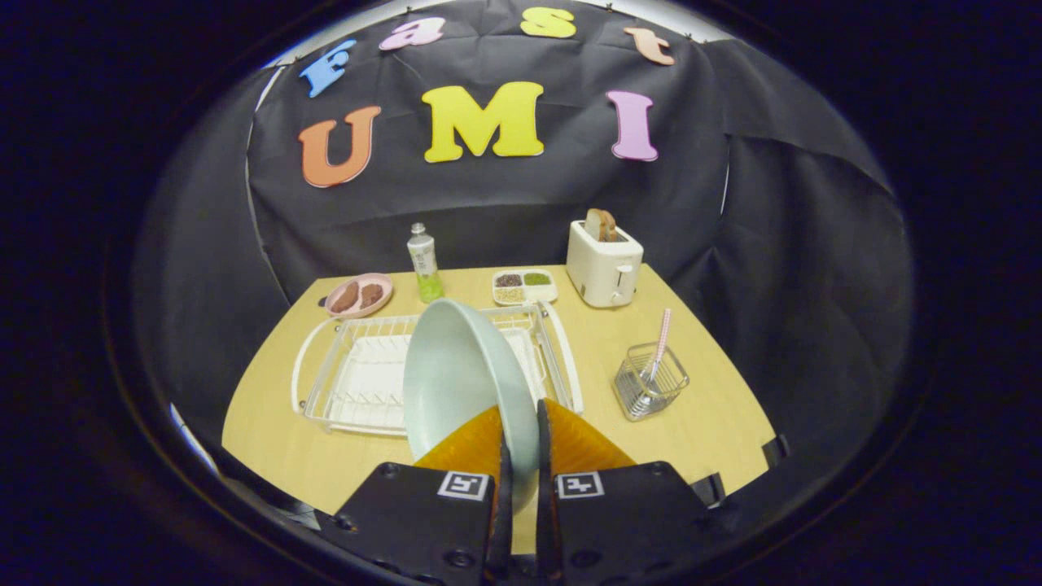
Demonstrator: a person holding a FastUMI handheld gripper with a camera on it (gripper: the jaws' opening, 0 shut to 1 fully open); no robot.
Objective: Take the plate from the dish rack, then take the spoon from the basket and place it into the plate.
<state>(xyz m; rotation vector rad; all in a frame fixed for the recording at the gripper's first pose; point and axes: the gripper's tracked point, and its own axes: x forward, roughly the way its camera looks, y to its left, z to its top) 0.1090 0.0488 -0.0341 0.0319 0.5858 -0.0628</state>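
Note:
A pale green plate (pixel 456 374) stands on edge, tilted, with its rim pinched between my two fingers. My gripper (pixel 521 423) is shut on that rim, and the plate hangs in front of the white wire dish rack (pixel 342 382), covering the rack's middle. To the right of the fingers a small wire basket (pixel 650 382) stands on the wooden table (pixel 700 423). A spoon with a pink handle (pixel 661 342) leans upright inside the basket.
Along the table's far edge sit a pink dish with brown food (pixel 359 295), a bottle (pixel 424 262), a divided tray of grains (pixel 524 286) and a white toaster with bread (pixel 603 262). Bare table lies between the rack and the basket.

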